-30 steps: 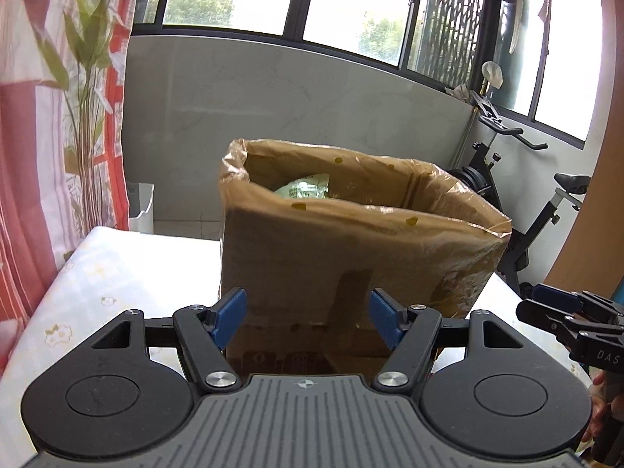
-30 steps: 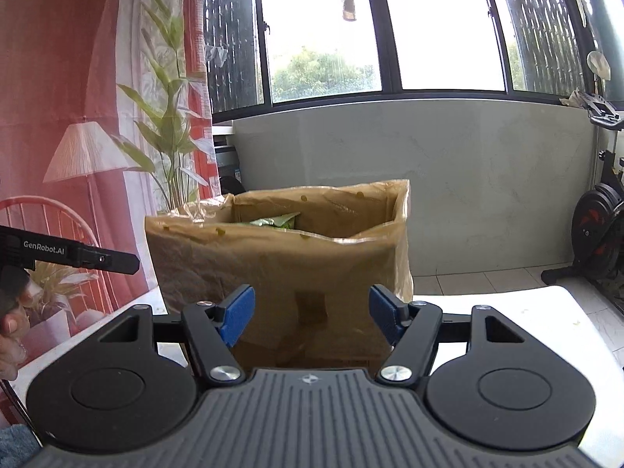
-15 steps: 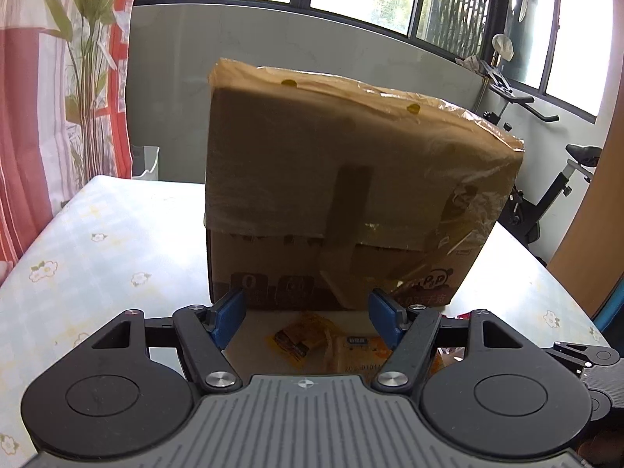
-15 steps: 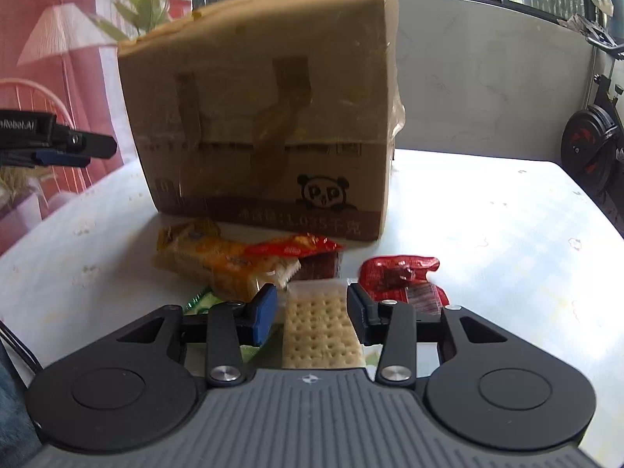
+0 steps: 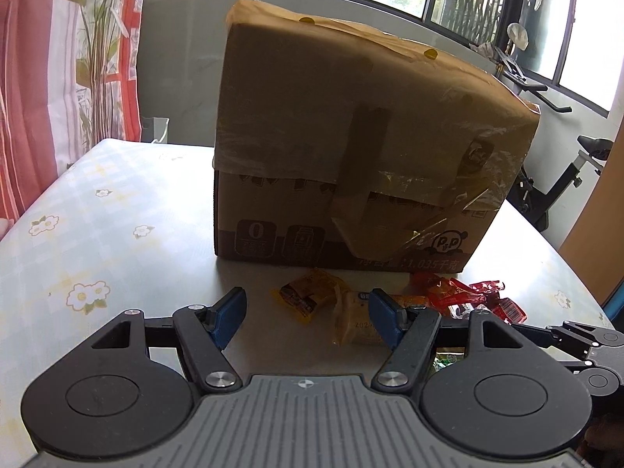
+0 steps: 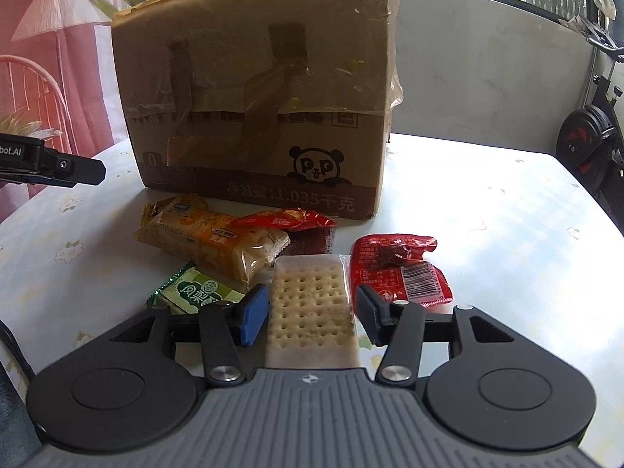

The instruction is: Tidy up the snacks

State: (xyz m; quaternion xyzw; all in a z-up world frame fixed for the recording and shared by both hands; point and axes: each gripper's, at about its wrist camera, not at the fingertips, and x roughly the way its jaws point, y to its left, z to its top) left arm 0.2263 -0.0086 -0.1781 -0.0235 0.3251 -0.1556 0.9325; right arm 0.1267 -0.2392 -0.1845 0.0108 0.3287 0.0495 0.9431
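Right wrist view: right claw (image 6: 312, 314) is now widening after the pinch, pads flanking the cracker (image 6: 312, 308) untouched, its long axis running straight ahead toward the box (image 6: 265, 89).

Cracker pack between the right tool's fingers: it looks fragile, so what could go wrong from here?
The right tool is opening around the cracker pack; a hard squeeze could crack it. The red packet and green packet lie close beside its fingers and could get nudged or pinched.
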